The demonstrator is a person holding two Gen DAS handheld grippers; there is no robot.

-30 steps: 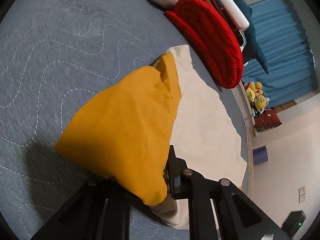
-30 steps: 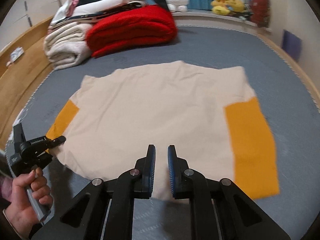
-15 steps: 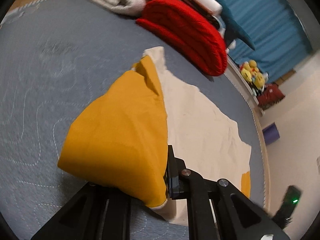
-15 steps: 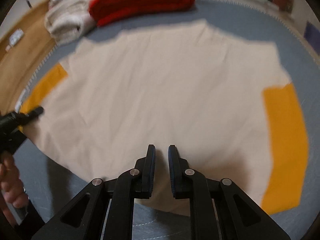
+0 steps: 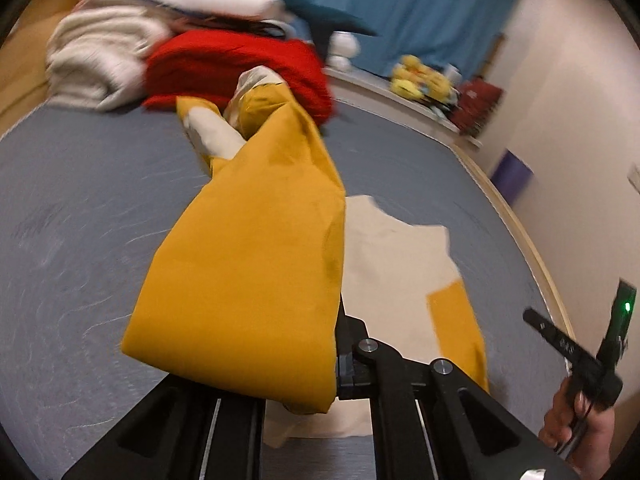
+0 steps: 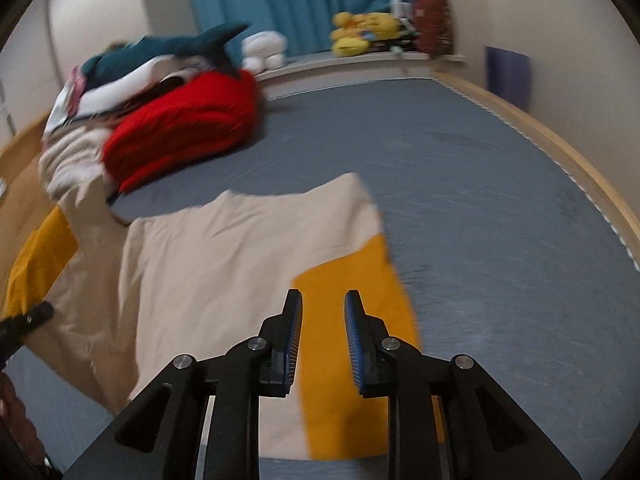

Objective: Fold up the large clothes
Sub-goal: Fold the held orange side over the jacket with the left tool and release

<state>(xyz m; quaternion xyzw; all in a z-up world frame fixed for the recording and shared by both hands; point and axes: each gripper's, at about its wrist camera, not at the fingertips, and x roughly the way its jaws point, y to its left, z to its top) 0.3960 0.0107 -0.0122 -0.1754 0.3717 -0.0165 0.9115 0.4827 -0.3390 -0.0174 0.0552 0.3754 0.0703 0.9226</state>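
Note:
A cream shirt (image 6: 224,264) with yellow sleeves lies on the blue-grey bed (image 6: 480,184). My left gripper (image 5: 334,360) is shut on the yellow left sleeve (image 5: 256,264) and holds it lifted, draped over the left finger. The cream body (image 5: 392,264) and the other yellow sleeve (image 5: 456,320) lie flat beyond it. My right gripper (image 6: 322,308) is open and empty, hovering just above the right yellow sleeve (image 6: 352,280). It also shows in the left wrist view (image 5: 576,356), held in a hand.
A red blanket (image 6: 188,132), rolled cream towels (image 5: 100,56) and a teal plush shark (image 6: 176,52) are stacked at the bed's far left. Yellow plush toys (image 6: 364,32) sit on a ledge before a blue curtain. A wooden bed rim (image 6: 560,148) runs along the right.
My left gripper has lifted the yellow sleeve higher and swung it toward the shirt's middle. My right gripper has opened and moved right, over the other yellow sleeve.

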